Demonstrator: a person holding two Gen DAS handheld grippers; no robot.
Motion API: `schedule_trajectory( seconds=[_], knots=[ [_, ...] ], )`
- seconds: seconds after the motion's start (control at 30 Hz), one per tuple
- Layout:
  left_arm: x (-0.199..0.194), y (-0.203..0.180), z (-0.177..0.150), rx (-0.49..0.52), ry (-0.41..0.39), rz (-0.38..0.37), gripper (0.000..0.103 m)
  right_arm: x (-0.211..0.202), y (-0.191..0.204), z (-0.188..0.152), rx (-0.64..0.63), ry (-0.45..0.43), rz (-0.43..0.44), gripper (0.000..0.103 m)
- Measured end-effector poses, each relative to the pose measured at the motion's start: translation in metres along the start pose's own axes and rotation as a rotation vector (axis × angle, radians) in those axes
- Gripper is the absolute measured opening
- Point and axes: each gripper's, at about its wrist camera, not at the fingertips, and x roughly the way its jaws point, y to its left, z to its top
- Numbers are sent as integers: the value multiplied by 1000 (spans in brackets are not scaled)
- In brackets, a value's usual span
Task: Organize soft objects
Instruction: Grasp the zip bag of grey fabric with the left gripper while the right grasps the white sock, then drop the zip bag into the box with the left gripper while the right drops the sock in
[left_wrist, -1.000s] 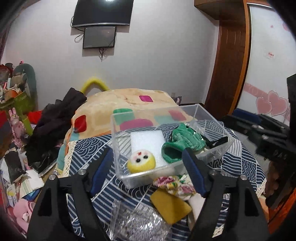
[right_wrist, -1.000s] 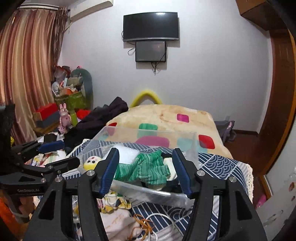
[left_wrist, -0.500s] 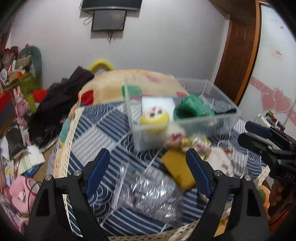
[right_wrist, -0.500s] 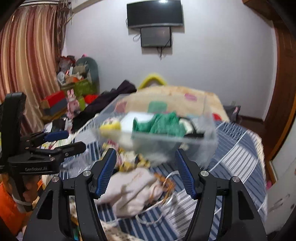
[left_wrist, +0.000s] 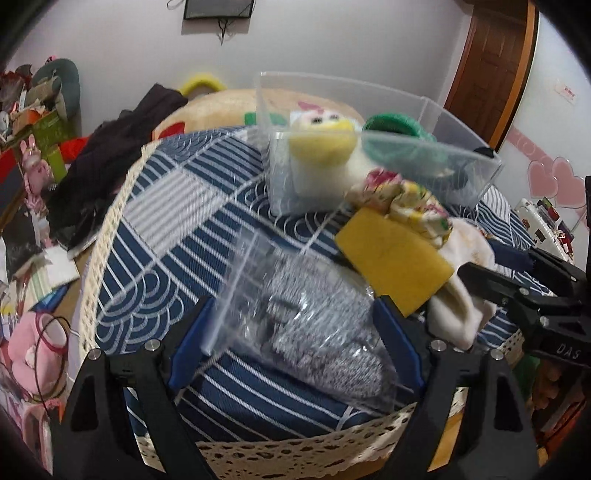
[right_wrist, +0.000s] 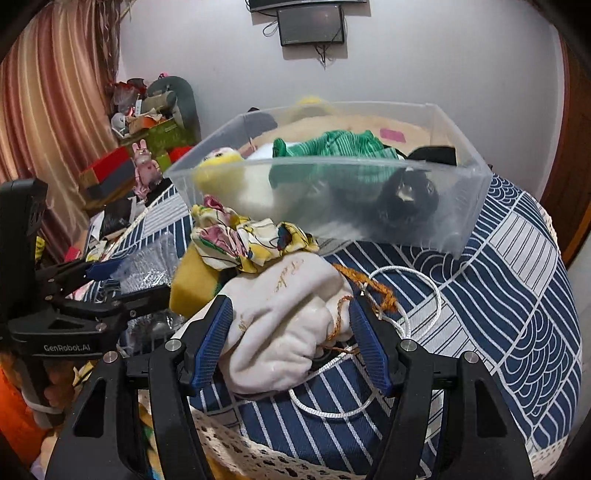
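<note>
Both grippers lower and closer than a second ago. Right gripper (right_wrist: 288, 343) jaws wide, straddling one cream cloth pouch (right_wrist: 284, 328) without clamping; pouch's long axis runs away from camera, gold script on it unreadable. Left gripper (left_wrist: 291, 343) jaws wide around one clear bag of grey material (left_wrist: 306, 325), not pinching. One yellow sponge (left_wrist: 391, 258), one floral scrunchie (right_wrist: 243, 240) between pouch and one clear bin (right_wrist: 369, 195). Left gripper body reads "GenRobot.AI".
</note>
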Motion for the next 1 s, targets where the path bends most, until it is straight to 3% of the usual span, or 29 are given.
schedule_trajectory(
  seconds=[0.13, 0.23, 0.37, 0.47, 0.57, 1.0],
  knots=[
    [0, -4, -3, 9, -20, 8, 86, 4, 1, -4, -1, 11, -2, 65],
    [0, -8, -5, 25, -33, -7, 72, 5, 1, -5, -7, 10, -11, 62],
    [-4, -13, -6, 43, -46, -37, 53, 4, -3, -6, -12, 8, -19, 44],
    [-8, -11, -5, 34, -53, -58, 46, -1, -5, -7, -19, 5, -23, 27],
    [-14, -9, -3, 35, -63, -60, 41, -10, -10, -9, -10, -7, -9, 18],
    [-57, -6, 18, 45, -181, -24, 39, -59, -20, 2, -4, -150, -61, 16]
  ],
)
